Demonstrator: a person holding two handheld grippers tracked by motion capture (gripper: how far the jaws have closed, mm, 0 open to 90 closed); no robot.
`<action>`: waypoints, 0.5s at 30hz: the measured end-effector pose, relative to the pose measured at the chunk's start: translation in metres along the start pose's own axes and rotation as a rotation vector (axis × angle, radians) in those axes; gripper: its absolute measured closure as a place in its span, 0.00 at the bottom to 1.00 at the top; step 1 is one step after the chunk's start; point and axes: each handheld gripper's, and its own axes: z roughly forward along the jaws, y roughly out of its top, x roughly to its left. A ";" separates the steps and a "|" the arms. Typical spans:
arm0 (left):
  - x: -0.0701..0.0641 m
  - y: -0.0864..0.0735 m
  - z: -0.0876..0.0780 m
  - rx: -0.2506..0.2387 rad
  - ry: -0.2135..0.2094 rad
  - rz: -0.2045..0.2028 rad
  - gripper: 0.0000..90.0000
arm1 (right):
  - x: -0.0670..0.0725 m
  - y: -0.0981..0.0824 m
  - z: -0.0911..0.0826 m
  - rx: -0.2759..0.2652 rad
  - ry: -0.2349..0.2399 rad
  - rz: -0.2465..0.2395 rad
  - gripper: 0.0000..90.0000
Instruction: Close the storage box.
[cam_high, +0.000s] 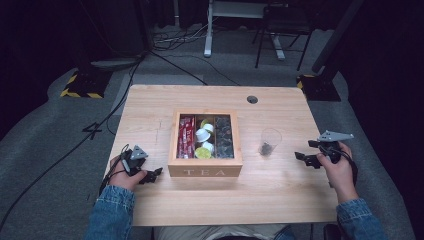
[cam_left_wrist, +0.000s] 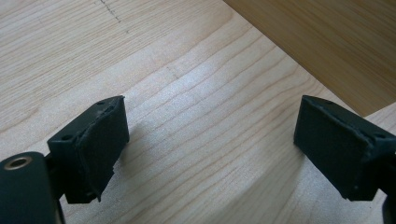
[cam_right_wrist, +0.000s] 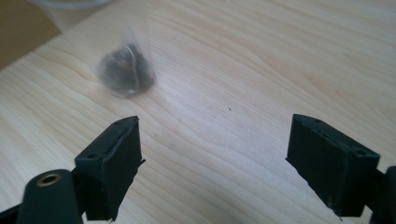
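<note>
On the wooden table (cam_high: 150, 105): one tea box, one cup, two hand-held grippers; nothing else on its surface.

At centre, wooden tea box (cam_high: 205, 172), lettered TEA on the near wall. Three compartments noted: red sachets (cam_high: 186, 136) at left, small pale pots (cam_high: 204, 135) in the middle, dark tea bags (cam_high: 223, 135) at right. Cannot tell whether seen through a clear lid or an open top.

To the right of the box and well apart from it, clear plastic cup (cam_high: 270, 137), upright.

Left gripper (cam_high: 152, 175) low beside the box's near left corner, jaws wide apart, nothing but bare table between them in the left gripper view. Right gripper (cam_high: 302, 157) just right of the cup, pointing towards it, jaws likewise spread and empty, not touching the cup.

At the bottom of the cup, one dark tea bag (cam_high: 265, 148), same look as those in the right compartment; blurred in the right gripper view.

Judgement: transfer of a tea bag from box to cup appears complete, with both grippers free of load. Left to do, possibly: closing the box if open, or moving the cup. Not settled from this evidence.
</note>
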 end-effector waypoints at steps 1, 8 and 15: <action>0.000 0.000 0.000 0.000 0.000 0.000 0.12 | -0.003 -0.004 0.003 0.002 -0.004 0.007 0.22; 0.000 0.000 0.000 0.002 -0.004 0.001 0.11 | -0.010 -0.021 0.012 -0.009 -0.009 0.033 0.23; 0.000 0.000 0.000 0.004 -0.003 0.002 0.11 | -0.009 -0.032 0.022 0.005 -0.011 0.027 0.22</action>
